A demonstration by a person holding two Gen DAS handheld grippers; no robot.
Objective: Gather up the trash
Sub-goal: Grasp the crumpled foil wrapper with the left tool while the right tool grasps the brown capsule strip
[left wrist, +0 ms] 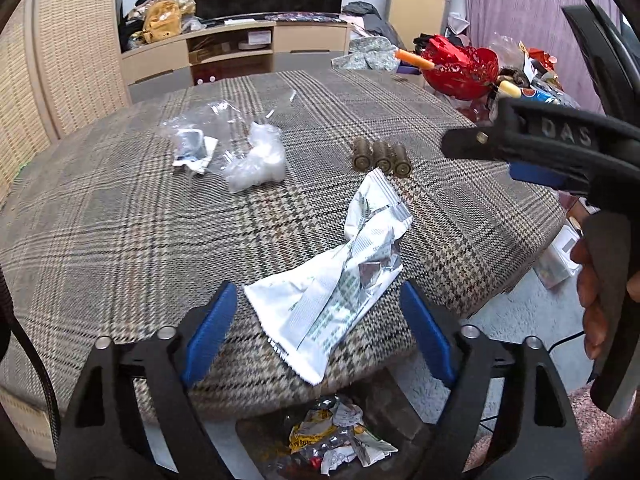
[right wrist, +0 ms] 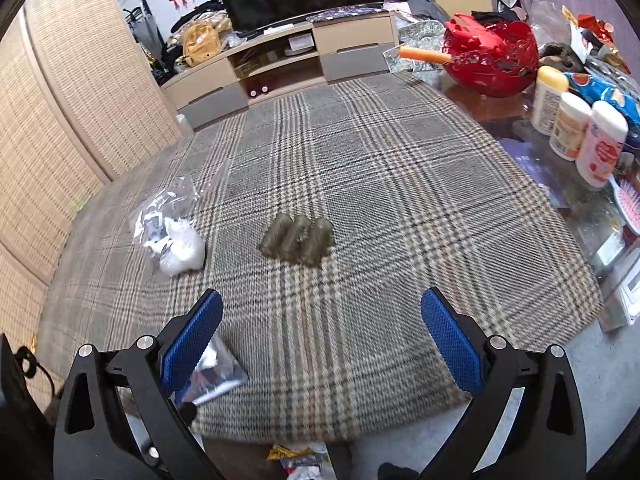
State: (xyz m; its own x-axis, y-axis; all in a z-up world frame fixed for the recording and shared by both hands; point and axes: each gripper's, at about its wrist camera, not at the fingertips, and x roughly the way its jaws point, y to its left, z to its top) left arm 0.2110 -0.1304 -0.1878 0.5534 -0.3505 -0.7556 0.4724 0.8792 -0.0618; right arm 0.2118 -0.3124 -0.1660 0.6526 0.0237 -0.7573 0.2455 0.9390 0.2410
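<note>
Left gripper point(left wrist: 320, 328) jaws apart, nothing pinched; crumpled white wrapper point(left wrist: 340, 272) lies on the plaid cloth point(left wrist: 120, 220) at its near edge, between the blue pads but not touched. Right gripper point(right wrist: 322, 344) also wide open and empty, hovering over the near edge. Three olive batteries point(right wrist: 298, 240) sit side by side mid-cloth. Clear plastic bag with white wad point(right wrist: 172, 236) toward the left edge. Bin of trash point(left wrist: 336, 436) on the floor below the near edge.

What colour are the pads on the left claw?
Blue, textured pads on black arms; clearest in the left wrist view.
</note>
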